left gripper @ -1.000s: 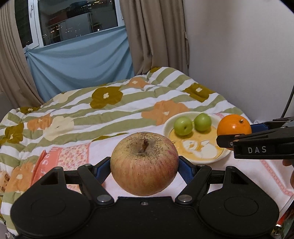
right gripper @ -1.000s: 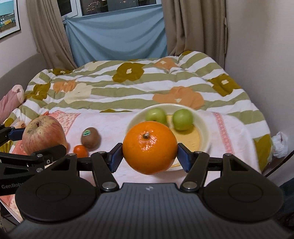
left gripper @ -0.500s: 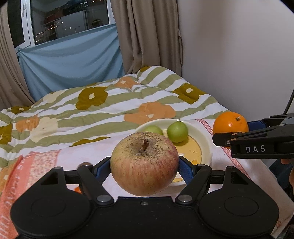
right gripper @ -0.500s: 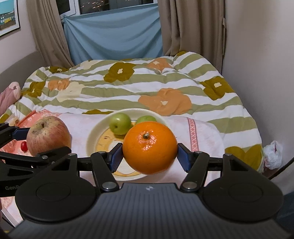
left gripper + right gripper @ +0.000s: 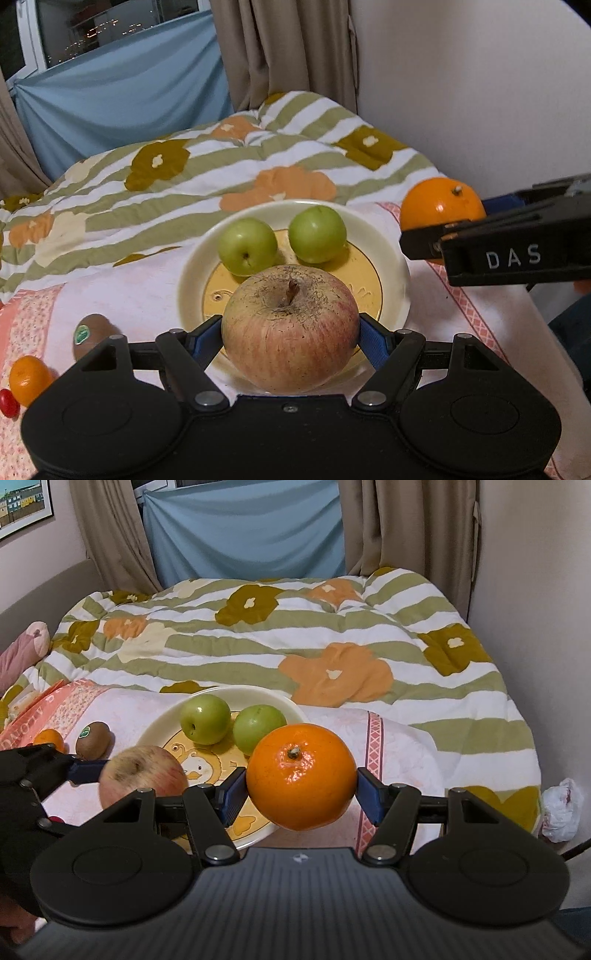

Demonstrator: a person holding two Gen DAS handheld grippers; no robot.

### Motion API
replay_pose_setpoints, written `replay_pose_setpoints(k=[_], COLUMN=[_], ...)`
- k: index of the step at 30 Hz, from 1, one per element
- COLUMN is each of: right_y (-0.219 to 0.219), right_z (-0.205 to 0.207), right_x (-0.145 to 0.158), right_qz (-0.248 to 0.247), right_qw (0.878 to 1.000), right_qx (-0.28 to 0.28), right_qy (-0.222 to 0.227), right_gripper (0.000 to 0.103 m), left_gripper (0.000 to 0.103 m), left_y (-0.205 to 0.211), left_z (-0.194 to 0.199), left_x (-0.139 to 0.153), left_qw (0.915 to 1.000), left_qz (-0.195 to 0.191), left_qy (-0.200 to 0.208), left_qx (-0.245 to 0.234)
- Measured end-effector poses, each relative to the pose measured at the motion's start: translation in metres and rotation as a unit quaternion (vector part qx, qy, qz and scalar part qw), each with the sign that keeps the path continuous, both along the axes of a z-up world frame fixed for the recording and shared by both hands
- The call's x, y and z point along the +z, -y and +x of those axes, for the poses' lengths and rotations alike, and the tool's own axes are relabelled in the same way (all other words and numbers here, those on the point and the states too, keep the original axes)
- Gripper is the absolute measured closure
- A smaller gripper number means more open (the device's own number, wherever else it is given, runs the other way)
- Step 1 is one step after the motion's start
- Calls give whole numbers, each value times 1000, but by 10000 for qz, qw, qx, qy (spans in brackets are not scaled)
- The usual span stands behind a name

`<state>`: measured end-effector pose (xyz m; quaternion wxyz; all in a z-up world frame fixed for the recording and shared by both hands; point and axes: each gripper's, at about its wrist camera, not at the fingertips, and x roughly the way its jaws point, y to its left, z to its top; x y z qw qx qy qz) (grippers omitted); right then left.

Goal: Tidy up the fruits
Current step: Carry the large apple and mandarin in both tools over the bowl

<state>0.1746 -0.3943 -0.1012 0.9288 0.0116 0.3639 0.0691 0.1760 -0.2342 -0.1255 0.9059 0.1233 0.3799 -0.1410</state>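
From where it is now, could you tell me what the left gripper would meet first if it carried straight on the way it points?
Probably the two green fruits on the plate. The left gripper, shut on the apple, points across the plate at them. How high it is held is unclear, so it might pass over them.

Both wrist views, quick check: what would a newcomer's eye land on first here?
The big orange, clamped in the right tool just right of the cream plate. Next, the russet apple gripped in the left tool over the plate's near edge, with two green fruits sitting at the plate's back. Left of the plate lie a kiwi and a small orange on the pink cloth.
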Motion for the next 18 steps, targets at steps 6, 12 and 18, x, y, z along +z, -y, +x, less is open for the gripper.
replay_pose_setpoints(k=[6,12,18], right_y=[3,3,1], right_z=[10,18,22], right_x=[-7,-12,-13], right_qz=[50,81,83], right_qw=[9999,9997,9996], right_qx=[134,190,222], right_qy=[-95,-159,-166], right_gripper=[25,25,25], left_gripper=[23,23,8], left_y=[9,10,10], left_z=[8,14,5], left_x=[-8,-10,3], left_qw=[9998,9994,9996], left_qz=[141,191,217], left_qy=[-163,-286,-116], left_qx=[17,35,-117])
